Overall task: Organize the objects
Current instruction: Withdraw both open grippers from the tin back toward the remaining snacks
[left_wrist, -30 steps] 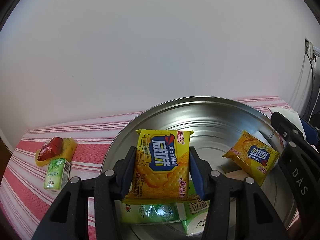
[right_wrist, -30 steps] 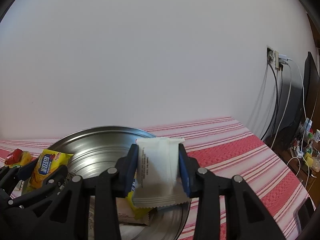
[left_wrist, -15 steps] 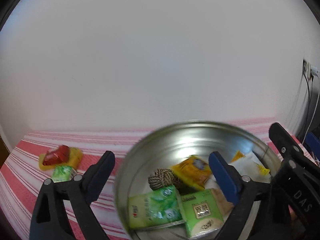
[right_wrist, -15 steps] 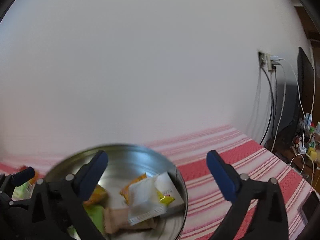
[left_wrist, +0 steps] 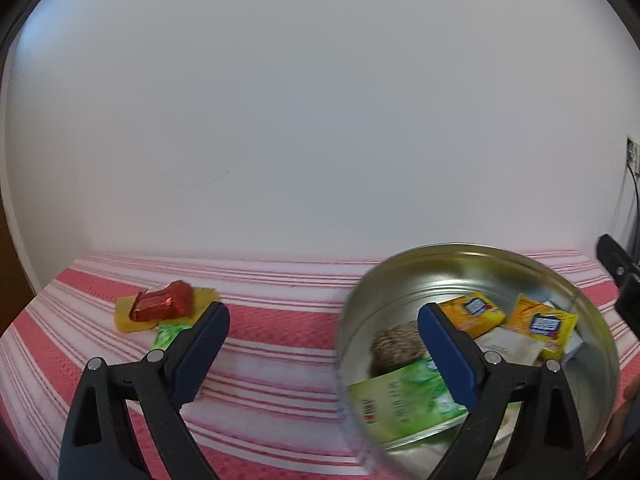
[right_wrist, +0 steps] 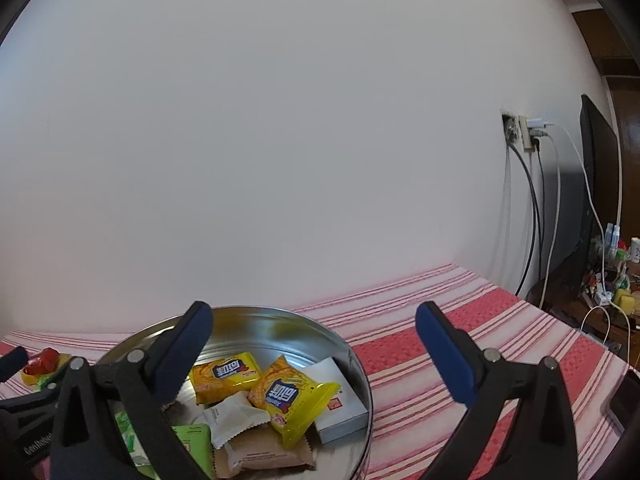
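Both hand-held grippers stood wide and empty over a metal tin of snack packets.

Left hand-held gripper (left_wrist: 323, 326) spread its blue pads with nothing between them, one pad over the striped tabletop (left_wrist: 272, 312), the other over the round metal tin (left_wrist: 400, 276); right hand-held gripper (right_wrist: 313, 325) gaped just as wide above the tin's right rim. Inside the tin lay two yellow cracker packets (right_wrist: 224, 374) (right_wrist: 292, 398), a white sachet (right_wrist: 234, 416), a grey box (right_wrist: 340, 404), a brown wrapper (right_wrist: 264, 452) and green packs (left_wrist: 404, 404). Left of the tin, well apart, a red candy (left_wrist: 162, 306) sat on a yellow piece. A second earlier the left pads clamped a yellow cracker packet and the right pads the white sachet; both now lay in the tin, and the left view had swung leftward.
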Tool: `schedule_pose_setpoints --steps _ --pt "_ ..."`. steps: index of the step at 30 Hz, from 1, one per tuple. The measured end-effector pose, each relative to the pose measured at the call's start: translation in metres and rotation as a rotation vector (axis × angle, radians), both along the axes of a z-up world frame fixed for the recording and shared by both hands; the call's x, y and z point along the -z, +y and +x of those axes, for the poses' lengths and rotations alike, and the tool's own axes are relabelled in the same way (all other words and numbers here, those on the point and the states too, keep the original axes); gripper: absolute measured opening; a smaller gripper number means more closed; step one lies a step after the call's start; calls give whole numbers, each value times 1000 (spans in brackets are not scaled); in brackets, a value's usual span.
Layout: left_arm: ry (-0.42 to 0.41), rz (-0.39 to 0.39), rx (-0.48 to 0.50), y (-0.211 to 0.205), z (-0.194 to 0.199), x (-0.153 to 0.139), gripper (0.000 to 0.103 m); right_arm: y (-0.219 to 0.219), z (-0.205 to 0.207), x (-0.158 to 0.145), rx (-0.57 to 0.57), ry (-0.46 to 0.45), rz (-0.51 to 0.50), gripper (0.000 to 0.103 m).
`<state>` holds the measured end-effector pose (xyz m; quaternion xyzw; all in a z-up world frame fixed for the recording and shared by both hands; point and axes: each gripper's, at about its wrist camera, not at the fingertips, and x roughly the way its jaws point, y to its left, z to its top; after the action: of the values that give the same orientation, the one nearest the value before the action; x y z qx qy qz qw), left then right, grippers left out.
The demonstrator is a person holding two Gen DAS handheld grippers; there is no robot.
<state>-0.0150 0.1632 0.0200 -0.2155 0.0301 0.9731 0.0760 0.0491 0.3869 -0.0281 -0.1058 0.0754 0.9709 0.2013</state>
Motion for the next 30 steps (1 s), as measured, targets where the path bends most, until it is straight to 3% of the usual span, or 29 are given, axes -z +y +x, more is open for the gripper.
schedule_pose_setpoints --steps 13,22,30 --pt "34 -74 -98 -64 -10 6 97 -18 22 1 188 67 42 103" --pt "33 -84 -123 -109 -22 8 97 -76 27 -5 147 59 77 103" --pt "7 -72 -140 -146 -35 9 97 -129 15 -5 69 48 37 103"
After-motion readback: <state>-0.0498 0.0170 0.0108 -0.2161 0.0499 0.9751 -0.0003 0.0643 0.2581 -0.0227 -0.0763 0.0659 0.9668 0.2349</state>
